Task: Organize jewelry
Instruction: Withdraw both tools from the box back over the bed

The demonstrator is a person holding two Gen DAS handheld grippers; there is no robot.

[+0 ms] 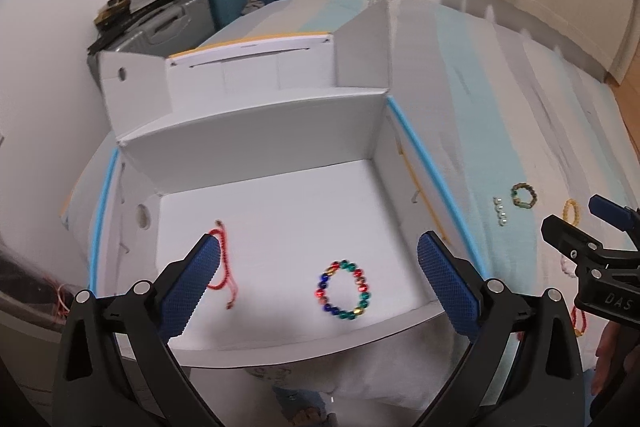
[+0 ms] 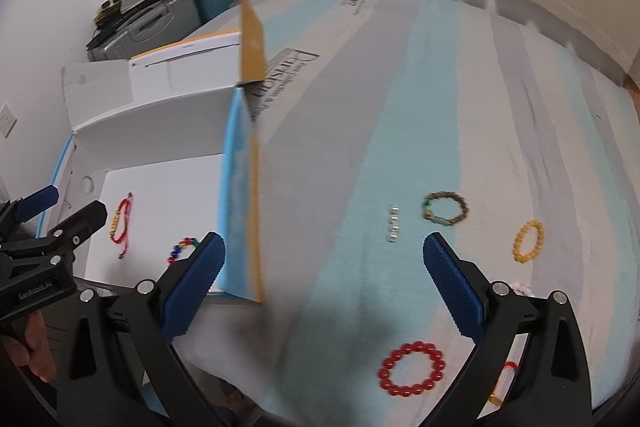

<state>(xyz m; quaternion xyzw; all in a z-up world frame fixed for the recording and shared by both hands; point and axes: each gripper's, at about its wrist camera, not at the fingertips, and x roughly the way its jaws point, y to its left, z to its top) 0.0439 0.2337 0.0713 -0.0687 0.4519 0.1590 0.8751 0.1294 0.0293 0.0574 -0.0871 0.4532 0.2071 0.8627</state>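
Note:
A white cardboard box [image 1: 256,135] lies open on the bed. Inside it lie a multicolour bead bracelet [image 1: 343,289] and a red cord bracelet [image 1: 222,263]. My left gripper [image 1: 318,271] hangs open above the box floor, holding nothing. My right gripper [image 2: 324,267] is open over the striped bedspread [image 2: 400,107], also holding nothing. On the bedspread lie a red bead bracelet [image 2: 412,369], a row of white beads [image 2: 394,223], a brown-green bracelet [image 2: 445,213] and a yellow bracelet [image 2: 528,241]. The box's bracelets show in the right wrist view too: multicolour [image 2: 182,249], red cord [image 2: 120,223].
Suitcases [image 1: 180,19] stacked with clothes stand by the wall behind the box. A pale pink item [image 2: 522,287] and a red-and-gold piece [image 2: 502,381] peek from behind my right gripper's finger. A person's hand [image 2: 36,351] holds the left gripper. Wooden floor [image 1: 628,131] shows at far right.

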